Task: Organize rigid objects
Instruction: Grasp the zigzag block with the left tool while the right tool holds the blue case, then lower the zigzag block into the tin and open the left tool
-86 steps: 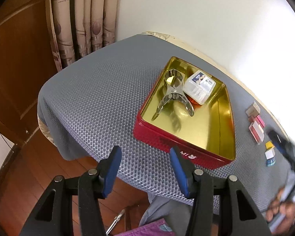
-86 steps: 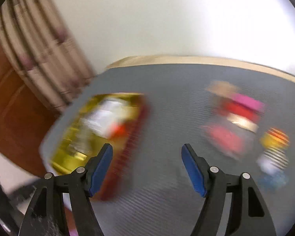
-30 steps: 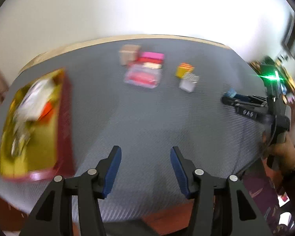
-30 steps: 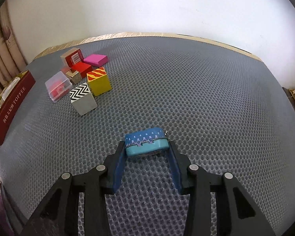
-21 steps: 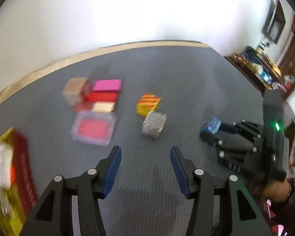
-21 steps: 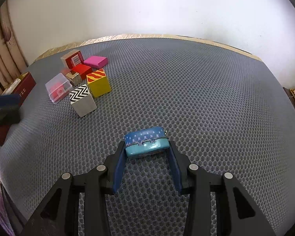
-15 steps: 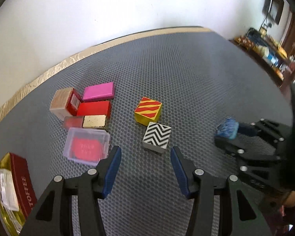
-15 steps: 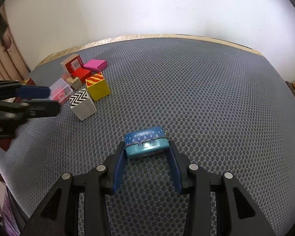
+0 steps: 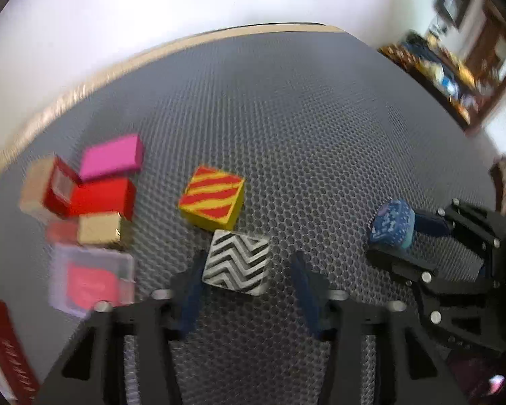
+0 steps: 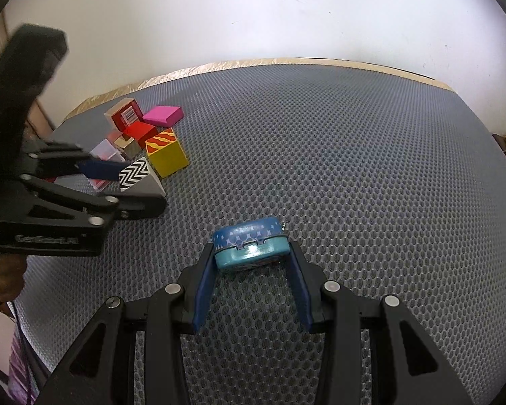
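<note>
- Straddling the zigzag block (image 9: 236, 263), the left gripper (image 9: 246, 290) has just been closing; its pads look not yet pressed on, likely lined up for a pickup.
- Right gripper (image 10: 251, 271) clamps the blue tin (image 10: 250, 244), well right of the zigzag block, apparently ready for carrying.
- Striped block (image 9: 212, 197) touches the zigzag block's far corner; crowding risk judged slight.

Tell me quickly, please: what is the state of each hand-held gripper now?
Left hand-held gripper: jaws just closing around the zigzag block; right finger not touching yet, so open.
Right hand-held gripper: shut on the blue tin.
</note>
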